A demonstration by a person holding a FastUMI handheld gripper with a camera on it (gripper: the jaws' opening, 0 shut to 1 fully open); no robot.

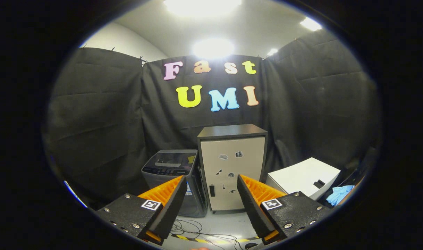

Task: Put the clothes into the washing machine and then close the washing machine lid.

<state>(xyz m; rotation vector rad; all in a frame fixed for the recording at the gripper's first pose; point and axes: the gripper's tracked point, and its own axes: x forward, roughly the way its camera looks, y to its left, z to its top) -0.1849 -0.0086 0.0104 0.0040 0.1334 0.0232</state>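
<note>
Holding the hand-held gripper [211,205] spread and empty, we are facing the washing machine [170,173], lid down; blue cloth [339,194] not loaded.

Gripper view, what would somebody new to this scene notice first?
Most striking is the tall cabinet with a pale door dotted with small magnets, standing against the booth's black wall, beyond the gap between the fingers. Beside it sits the lower grey washing machine, lid down, just beyond one finger. On the cabinet's other side are a white box and a blue cloth. The gripper is open and holds nothing.
</note>
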